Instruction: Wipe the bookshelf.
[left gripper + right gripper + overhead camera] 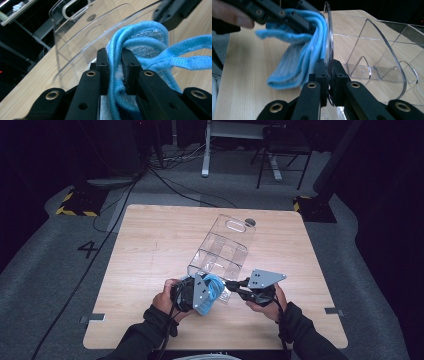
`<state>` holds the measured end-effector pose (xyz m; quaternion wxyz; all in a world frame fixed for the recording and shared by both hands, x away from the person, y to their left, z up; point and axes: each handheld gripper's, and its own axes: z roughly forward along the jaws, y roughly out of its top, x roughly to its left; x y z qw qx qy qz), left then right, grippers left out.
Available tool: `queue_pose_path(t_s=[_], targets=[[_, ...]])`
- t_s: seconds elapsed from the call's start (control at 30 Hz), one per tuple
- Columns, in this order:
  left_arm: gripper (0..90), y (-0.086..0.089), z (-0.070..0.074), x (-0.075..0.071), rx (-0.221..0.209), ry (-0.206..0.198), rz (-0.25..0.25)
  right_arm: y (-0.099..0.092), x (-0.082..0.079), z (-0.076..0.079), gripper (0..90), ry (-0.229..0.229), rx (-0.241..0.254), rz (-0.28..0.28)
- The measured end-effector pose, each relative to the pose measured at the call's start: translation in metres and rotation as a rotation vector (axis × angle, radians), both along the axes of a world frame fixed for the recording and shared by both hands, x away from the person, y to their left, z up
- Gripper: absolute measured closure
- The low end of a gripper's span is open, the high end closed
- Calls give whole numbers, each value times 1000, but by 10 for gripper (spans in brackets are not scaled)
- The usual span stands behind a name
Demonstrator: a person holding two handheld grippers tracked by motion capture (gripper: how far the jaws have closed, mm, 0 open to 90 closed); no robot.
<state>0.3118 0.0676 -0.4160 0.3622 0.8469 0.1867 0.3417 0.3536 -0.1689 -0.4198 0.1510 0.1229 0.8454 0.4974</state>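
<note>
The left tongs (115,65) are pinching a blue cloth (146,46) right beside the clear bin (222,251); the right tongs (329,72) are clamping the bin's near wall.

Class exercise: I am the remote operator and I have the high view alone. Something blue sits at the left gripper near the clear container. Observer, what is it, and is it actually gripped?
Observer: It is a folded blue cloth. In the left gripper view the left gripper has its jaws shut on the cloth's folded edges.
Operator: And the right gripper, does it hold anything?
Observer: Yes. In the right gripper view the right gripper is shut on the thin curved end wall of the clear container.
Operator: Where is the cloth relative to that wall?
Observer: The cloth hangs right beside the wall, on its outer side; whether it touches I cannot tell.
</note>
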Motion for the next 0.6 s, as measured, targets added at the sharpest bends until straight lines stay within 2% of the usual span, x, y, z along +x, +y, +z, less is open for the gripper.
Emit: queue_pose_path(t_s=[0.1, 0.13, 0.17, 0.27, 0.33, 0.43, 0.53, 0.57, 0.6], targets=[[787, -8, -10, -1, 54, 0, -12, 1, -1, 0, 863, -7, -7, -1], [786, -8, -10, -1, 54, 0, -12, 1, -1, 0, 863, -7, -7, -1], [786, -11, -19, 0, 78, 8, -20, 1, -1, 1, 863, -3, -7, -4], [786, -9, -23, 2, 98, 26, -25, 1, -1, 1, 863, -1, -8, -5], [786, -8, -25, 3, 104, 23, -29, 1, -1, 1, 863, -2, -9, -5], [785, -3, -37, 8, 148, 53, -5, 0, 0, 1, 863, 3, -8, 0], [785, 8, -42, 14, 137, 88, 23, -1, 0, 1, 863, 0, -9, 0], [785, 8, -42, 14, 137, 88, 23, -1, 0, 1, 863, 0, -9, 0], [785, 14, -42, 16, 148, 86, 44, -1, 0, 1, 863, 0, -9, 1]])
